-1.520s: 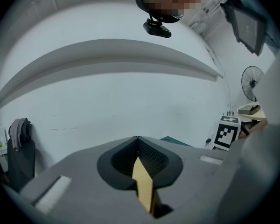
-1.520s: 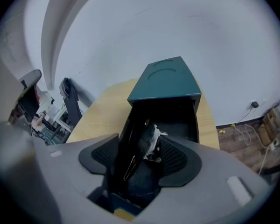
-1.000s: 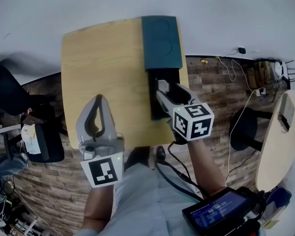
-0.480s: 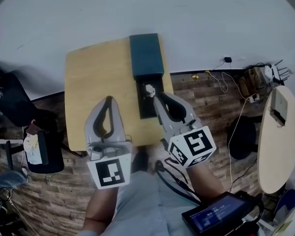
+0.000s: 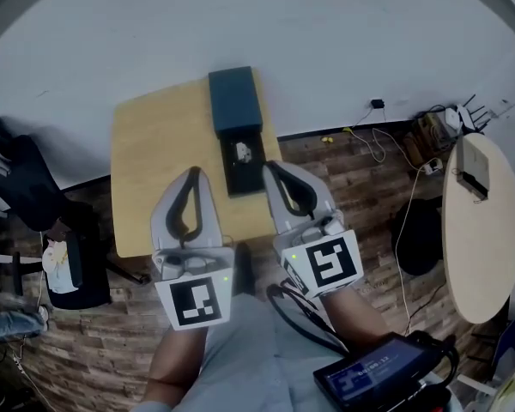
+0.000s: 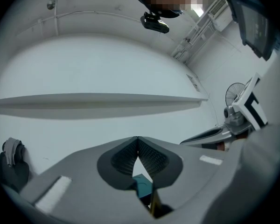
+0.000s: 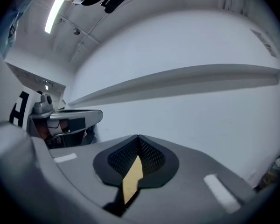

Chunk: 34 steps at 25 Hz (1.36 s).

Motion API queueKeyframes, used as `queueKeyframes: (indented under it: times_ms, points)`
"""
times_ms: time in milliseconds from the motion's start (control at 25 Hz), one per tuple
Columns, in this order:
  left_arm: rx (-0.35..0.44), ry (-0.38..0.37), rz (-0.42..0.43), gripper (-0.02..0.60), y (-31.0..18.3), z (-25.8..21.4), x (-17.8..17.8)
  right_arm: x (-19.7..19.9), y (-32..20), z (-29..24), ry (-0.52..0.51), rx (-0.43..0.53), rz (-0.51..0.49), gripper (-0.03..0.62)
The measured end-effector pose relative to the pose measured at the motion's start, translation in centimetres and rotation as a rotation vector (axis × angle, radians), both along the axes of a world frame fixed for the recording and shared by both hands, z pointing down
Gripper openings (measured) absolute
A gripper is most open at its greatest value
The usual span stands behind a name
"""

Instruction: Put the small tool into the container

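Teal container (image 5: 234, 101) on the wooden table (image 5: 159, 170), seen from the head view with both claws drawn back toward us. The container's long axis runs straight away from us, roughly in line with the way both claws point. Its teal end is the far end, and its dark open end is the near one. The white tool (image 5: 243, 151) lies in that dark open end, so we judge the placing done. From the right claw (image 5: 270, 166) the tool lies just ahead of the tip and a little to its left, near but apart from it. From the left claw (image 5: 191, 172) it lies ahead and well to the right, so the right claw is the nearer. The tool is too small for us to read its own long axis. The right claw's pads (image 7: 151, 157) are pressed together, with only table wood showing in the slit behind them. The left claw's pads (image 6: 154, 160) likewise meet at the tip and hold nothing.
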State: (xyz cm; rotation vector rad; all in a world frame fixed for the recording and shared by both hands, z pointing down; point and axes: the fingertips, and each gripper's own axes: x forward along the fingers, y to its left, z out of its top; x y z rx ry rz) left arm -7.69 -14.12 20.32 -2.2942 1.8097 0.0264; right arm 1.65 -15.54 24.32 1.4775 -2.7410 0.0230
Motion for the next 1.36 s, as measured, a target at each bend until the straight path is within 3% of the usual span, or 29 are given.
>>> queueKeyframes:
  times_ms: [440,1360]
  points:
    - [0.046,0.007,0.002,0.011,2.8,-1.7,1.0,0.4,3.2,-2.4,0.001,0.076,-0.004,0.000]
    - [0.045,-0.011,0.011,0.011,2.3,-1.5,2.4,1.1,2.9,-1.8,0.001,0.069,-0.026,0.000]
